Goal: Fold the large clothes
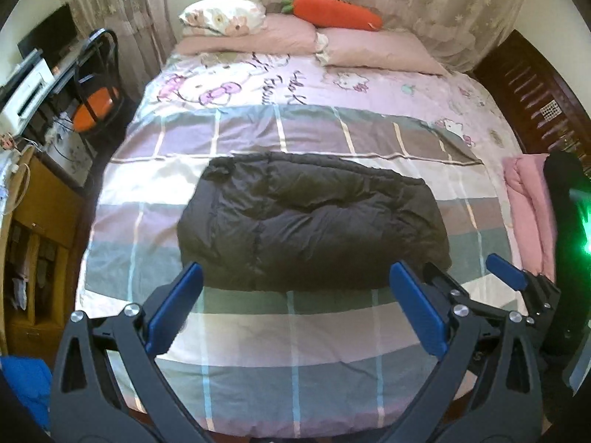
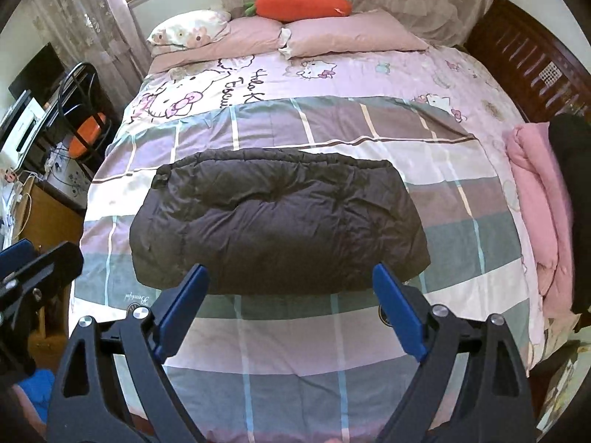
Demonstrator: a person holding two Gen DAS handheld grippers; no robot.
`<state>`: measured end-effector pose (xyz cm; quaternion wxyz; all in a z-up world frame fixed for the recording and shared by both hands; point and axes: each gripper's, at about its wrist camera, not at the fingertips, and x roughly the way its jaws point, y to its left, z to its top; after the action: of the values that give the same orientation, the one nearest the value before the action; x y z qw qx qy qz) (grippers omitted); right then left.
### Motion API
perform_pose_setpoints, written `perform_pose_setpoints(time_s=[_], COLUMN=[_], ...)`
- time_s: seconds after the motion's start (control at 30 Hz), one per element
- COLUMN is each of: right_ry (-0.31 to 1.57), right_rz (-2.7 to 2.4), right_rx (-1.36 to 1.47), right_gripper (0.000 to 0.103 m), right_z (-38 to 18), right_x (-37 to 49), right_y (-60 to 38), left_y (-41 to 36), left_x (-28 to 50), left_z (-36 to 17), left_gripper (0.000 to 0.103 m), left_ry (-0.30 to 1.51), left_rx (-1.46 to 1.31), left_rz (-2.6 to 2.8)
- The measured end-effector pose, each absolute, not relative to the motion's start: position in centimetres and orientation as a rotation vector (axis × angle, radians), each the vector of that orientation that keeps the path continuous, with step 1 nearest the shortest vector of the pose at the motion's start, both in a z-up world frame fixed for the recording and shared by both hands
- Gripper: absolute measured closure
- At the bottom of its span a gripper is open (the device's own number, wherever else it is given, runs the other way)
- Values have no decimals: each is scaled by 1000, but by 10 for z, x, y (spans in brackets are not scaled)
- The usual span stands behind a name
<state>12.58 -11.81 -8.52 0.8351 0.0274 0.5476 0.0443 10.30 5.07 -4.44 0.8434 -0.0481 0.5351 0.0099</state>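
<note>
A dark grey puffy jacket [image 1: 314, 221] lies folded into a compact rectangle in the middle of the bed; it also shows in the right wrist view [image 2: 280, 225]. My left gripper [image 1: 297, 277] is open and empty, held above the bed's near part, short of the jacket's near edge. My right gripper [image 2: 290, 277] is also open and empty, beside the left one and likewise just short of the jacket. The right gripper's blue fingers [image 1: 506, 277] show at the right of the left wrist view.
The bed has a checked quilt [image 1: 258, 332] over a pink cartoon sheet, with pillows [image 1: 376, 51] and a carrot plush [image 1: 336, 11] at the head. Folded pink and black clothes [image 2: 535, 199] lie on the right edge. A chair [image 1: 96, 85] and desk stand left.
</note>
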Motion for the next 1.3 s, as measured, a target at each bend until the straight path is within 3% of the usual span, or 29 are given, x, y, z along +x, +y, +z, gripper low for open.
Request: perform_pose_setpoints(time_s=[1.3], right_ry=[1186], right_rz=[43], right_rx=[19], right_gripper=[12], right_z=[-92], right_x=[138], right_y=[-125], left_y=[58], left_x=[115], left_z=[-71], left_gripper=[2], left_ry=[1198], left_rx=[-156], left_rz=[3])
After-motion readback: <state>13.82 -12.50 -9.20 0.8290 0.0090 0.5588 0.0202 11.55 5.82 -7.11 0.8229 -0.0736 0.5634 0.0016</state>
